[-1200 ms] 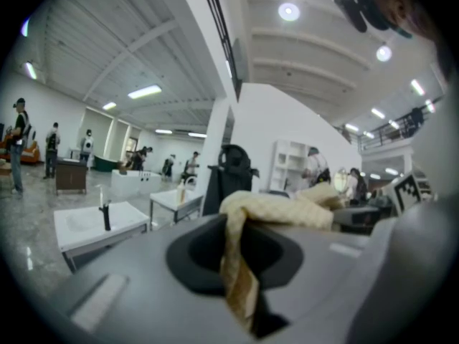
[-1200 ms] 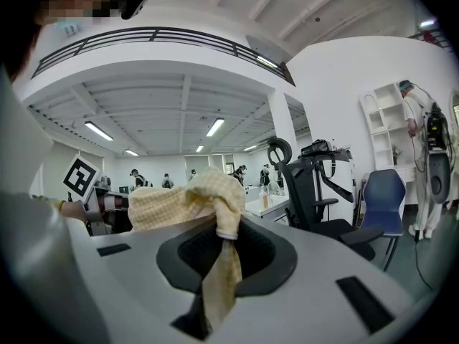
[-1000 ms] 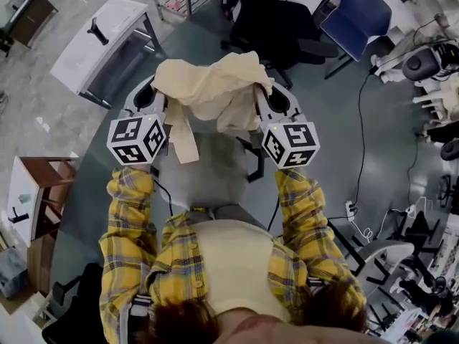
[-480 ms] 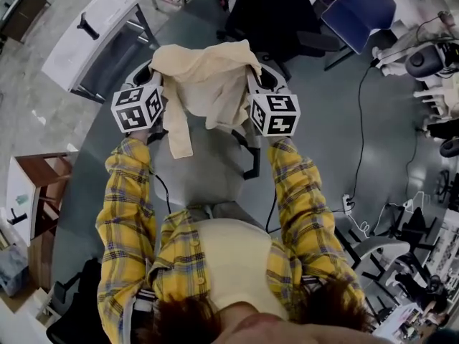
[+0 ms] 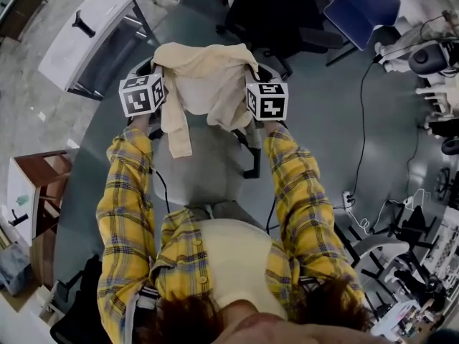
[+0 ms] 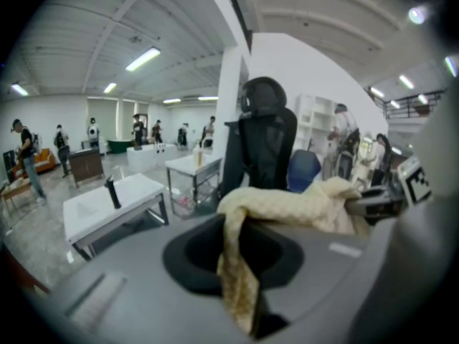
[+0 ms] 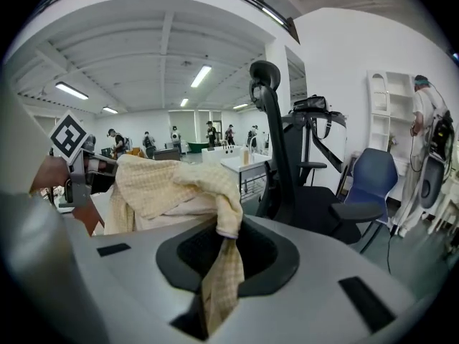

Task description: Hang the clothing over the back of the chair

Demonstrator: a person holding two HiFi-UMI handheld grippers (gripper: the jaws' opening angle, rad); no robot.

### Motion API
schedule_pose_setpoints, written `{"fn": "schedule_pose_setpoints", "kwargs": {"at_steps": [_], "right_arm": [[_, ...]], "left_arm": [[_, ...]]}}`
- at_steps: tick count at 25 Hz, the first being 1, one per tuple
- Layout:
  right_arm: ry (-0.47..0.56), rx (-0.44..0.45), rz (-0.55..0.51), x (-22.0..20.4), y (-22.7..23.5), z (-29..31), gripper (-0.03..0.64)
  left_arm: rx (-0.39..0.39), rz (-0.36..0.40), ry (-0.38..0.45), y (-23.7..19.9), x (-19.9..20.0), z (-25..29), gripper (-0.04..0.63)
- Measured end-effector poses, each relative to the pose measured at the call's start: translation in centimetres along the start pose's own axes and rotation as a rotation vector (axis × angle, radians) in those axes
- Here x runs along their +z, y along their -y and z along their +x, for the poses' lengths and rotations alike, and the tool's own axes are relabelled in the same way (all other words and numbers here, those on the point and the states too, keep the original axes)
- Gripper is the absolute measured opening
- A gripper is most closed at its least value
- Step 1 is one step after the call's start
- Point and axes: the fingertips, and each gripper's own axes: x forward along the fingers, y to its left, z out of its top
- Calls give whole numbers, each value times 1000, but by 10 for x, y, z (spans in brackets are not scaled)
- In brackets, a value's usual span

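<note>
A cream checked garment [image 5: 204,77] hangs stretched between my two grippers, one loose end dangling below the left one. My left gripper [image 5: 152,74] is shut on its left edge, and in the left gripper view the cloth [image 6: 287,206] runs down into the jaws [image 6: 247,314]. The right gripper [image 5: 256,74] is shut on the other edge, where a fold [image 7: 165,185] drops between its jaws [image 7: 211,314]. A black office chair [image 5: 276,16] with a headrest stands just beyond the garment, also seen as the chair [image 6: 262,149] and close ahead as the chair [image 7: 276,142].
A white table [image 5: 86,38] stands at the left, a blue chair [image 5: 362,2] at the back right. A black armrest-like frame [image 5: 251,156] over a grey surface lies under the garment. Cables [image 5: 362,163] cross the floor on the right. A wooden cabinet [image 5: 36,192] is near left.
Both grippers have moved forward and down, away from the person, carrying the garment closer to the black chair. Their grip on the cloth is the same.
</note>
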Motion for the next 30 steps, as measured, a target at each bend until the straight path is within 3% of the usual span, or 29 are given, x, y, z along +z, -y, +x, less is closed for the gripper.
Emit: {"fn": "schedule_pose_setpoints", "kwargs": {"at_steps": [12, 15, 21, 30], "right_arm": [[-127, 25, -32, -46, 2, 19, 48], [-144, 47, -36, -55, 1, 18, 80], [-122, 70, 46, -59, 12, 2, 193], [-53, 60, 47, -60, 3, -39, 193]], "left_arm": [[15, 31, -122, -8, -36, 17, 111], [8, 49, -139, -6, -44, 16, 134], [-8, 42, -132, -12, -46, 5, 198], [-83, 37, -92, 2, -58, -15, 232]]}}
